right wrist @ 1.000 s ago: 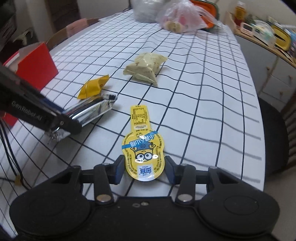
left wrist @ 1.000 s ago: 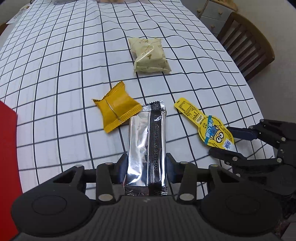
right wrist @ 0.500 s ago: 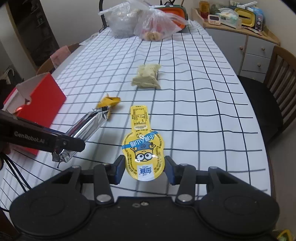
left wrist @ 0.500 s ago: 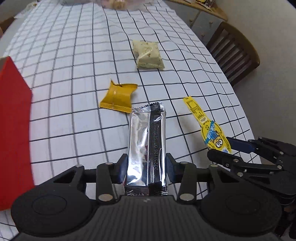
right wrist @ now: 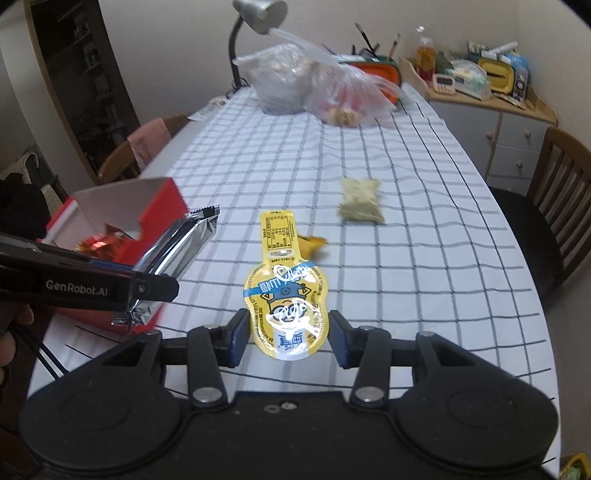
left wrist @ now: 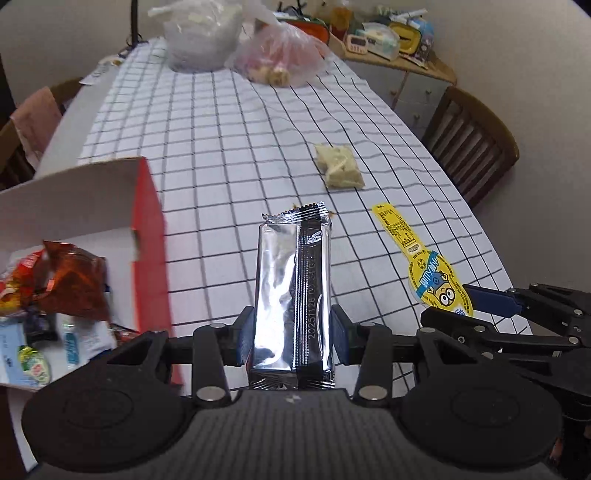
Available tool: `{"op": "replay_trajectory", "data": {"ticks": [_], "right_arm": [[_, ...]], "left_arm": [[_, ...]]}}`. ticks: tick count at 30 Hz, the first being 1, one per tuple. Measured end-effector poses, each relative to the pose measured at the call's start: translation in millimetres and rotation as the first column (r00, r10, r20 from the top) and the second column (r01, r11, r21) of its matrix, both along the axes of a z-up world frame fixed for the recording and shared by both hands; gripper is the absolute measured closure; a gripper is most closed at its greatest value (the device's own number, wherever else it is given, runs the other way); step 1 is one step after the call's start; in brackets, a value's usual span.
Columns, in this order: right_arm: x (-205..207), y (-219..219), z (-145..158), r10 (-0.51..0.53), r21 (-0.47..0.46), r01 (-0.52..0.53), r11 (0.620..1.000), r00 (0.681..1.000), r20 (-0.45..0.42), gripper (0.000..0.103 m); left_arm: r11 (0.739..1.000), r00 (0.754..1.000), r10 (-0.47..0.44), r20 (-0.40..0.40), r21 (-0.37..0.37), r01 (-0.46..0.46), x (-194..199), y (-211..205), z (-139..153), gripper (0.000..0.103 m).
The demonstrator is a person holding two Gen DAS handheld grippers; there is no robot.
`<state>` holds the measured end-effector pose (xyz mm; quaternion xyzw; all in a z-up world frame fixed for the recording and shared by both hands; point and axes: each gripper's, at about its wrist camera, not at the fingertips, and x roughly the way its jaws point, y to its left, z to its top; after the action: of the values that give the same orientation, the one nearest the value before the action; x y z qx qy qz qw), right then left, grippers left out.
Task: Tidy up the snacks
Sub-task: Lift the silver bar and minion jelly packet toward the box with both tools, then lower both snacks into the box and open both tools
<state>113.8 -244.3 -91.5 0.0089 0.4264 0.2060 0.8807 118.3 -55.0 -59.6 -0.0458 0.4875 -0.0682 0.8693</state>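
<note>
The left tongs [left wrist: 291, 334] are closed on a silver foil bar [left wrist: 293, 291], the right tongs [right wrist: 287, 338] on a yellow cartoon pouch [right wrist: 286, 295]; both are held above the checked bench [left wrist: 221, 155], beside the red box [left wrist: 147, 236].

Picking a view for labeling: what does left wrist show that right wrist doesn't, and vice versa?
Left wrist only: the snacks lying deep inside the red box, among them a green-labelled pack.

Right wrist only: the small yellow packet on the cloth, the desk lamp, a dark shelf.

Both: the silver bar gripped in the left claw, the yellow Minion pouch in the right claw, the pale snack pack, plastic bags, checked tablecloth.
</note>
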Motion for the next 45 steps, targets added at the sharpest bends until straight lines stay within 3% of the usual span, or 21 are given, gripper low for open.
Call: {"op": "replay_trajectory", "data": {"ticks": [12,24,37,45], "right_arm": [[-16,93,32,0.084,0.019,-0.086,0.996,0.993,0.08,0.06],[-6,186,31,0.157,-0.013,-0.157,0.988,0.985,0.076,0.06],[24,254,-9,0.18,-0.162,-0.178,0.97,0.984,-0.005,0.06],[31,278,-34,0.211,-0.284,-0.215,0.934,0.976,-0.044,0.06]], "left_arm": [[0.993,0.989,0.111,0.1,0.025,-0.114,-30,89,38,0.062],[0.97,0.966,0.219,0.135,0.074,-0.23,-39,183,45,0.062],[0.944,0.961,0.268,0.068,0.181,-0.276,-19,252,11,0.062],[0.949,0.971,0.239,-0.004,0.212,-0.233,3,263,-18,0.062]]}}
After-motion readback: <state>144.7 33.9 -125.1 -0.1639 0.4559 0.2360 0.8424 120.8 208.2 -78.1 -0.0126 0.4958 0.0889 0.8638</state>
